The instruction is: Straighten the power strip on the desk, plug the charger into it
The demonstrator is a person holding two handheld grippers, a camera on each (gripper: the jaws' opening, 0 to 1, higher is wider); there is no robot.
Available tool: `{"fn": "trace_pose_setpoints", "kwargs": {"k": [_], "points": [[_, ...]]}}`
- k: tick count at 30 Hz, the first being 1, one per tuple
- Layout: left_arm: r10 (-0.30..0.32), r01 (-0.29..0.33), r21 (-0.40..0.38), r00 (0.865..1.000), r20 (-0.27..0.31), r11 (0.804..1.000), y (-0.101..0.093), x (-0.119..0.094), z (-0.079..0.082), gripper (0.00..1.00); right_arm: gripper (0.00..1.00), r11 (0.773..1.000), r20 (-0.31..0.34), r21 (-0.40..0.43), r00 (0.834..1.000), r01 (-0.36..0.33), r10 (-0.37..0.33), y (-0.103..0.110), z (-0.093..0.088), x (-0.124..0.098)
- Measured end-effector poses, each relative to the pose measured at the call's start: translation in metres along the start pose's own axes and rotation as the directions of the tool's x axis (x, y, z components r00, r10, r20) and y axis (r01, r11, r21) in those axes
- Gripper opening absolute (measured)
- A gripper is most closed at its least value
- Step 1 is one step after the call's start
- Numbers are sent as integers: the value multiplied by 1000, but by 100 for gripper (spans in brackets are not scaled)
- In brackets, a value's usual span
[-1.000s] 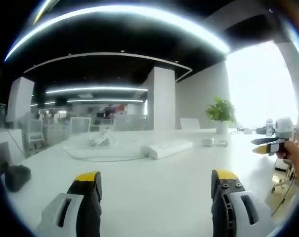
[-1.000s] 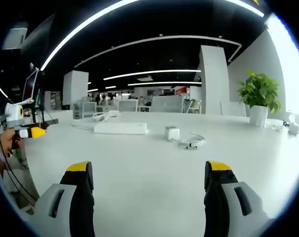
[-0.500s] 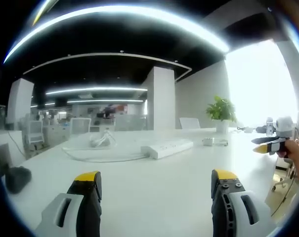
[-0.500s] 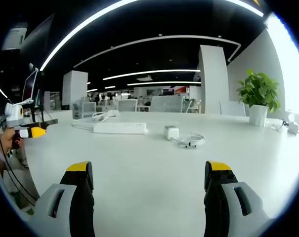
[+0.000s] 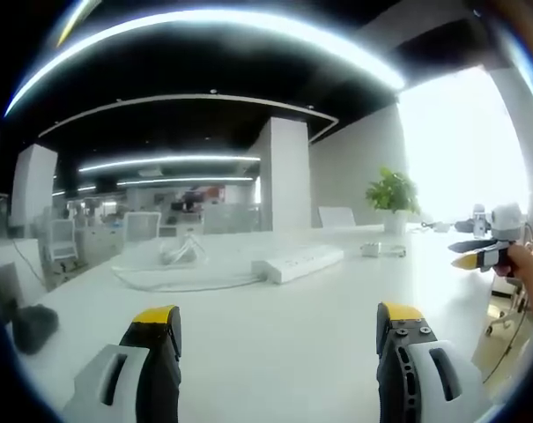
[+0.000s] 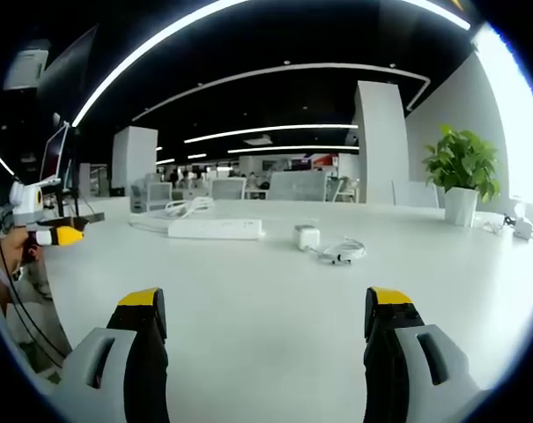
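Observation:
A white power strip (image 5: 297,264) lies at an angle on the white desk (image 5: 275,352), its cord (image 5: 180,280) looping left to a coiled bundle (image 5: 181,250). In the right gripper view the power strip (image 6: 215,228) lies ahead to the left, with the small white charger (image 6: 307,236) and its coiled cable (image 6: 341,253) just right of it. The charger (image 5: 372,251) sits far right of the strip in the left gripper view. My left gripper (image 5: 277,317) and right gripper (image 6: 264,304) both stand open above bare desk, well short of these things.
A potted plant (image 6: 460,176) stands at the desk's far right. A dark object (image 5: 33,324) lies near the left edge. The right gripper (image 5: 479,256) shows at the right of the left gripper view, and the left gripper (image 6: 59,235) shows at the left of the right gripper view.
The left gripper view has shifted slightly. Nothing on the desk has moved and both grippers stay open.

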State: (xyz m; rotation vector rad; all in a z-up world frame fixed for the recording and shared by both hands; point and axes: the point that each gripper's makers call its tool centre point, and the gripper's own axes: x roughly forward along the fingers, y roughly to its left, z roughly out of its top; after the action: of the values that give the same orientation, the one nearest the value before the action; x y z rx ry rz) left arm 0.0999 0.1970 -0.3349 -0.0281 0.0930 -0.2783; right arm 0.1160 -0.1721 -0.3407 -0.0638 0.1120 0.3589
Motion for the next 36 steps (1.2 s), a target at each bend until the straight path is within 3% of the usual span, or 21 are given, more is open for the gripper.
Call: {"fn": "trace_pose_setpoints", "kwargs": {"k": [6, 13, 19, 23, 27, 36], "points": [[-11, 12, 36, 1000, -8, 999, 2, 0, 6, 95, 93, 1000, 6, 2, 1000, 5, -5, -2, 1, -2], [-44, 47, 137, 999, -27, 989, 8, 8, 22, 95, 93, 1000, 5, -4, 1000, 1, -1, -1, 0, -3], [-117, 132, 235, 990, -79, 963, 3, 22, 37, 94, 93, 1000, 7, 2, 1000, 1, -1, -2, -1, -4], [-187, 219, 290, 973, -133, 932, -7, 30, 39, 94, 93, 1000, 7, 5, 1000, -2, 2, -1, -2, -4], [-233, 274, 300, 958, -166, 914, -12, 39, 44, 93, 93, 1000, 7, 4, 1000, -6, 6, 0, -2, -4], [-265, 344, 374, 932, -247, 861, -17, 68, 50, 93, 93, 1000, 6, 11, 1000, -2, 1, -2, -4, -6]]}}
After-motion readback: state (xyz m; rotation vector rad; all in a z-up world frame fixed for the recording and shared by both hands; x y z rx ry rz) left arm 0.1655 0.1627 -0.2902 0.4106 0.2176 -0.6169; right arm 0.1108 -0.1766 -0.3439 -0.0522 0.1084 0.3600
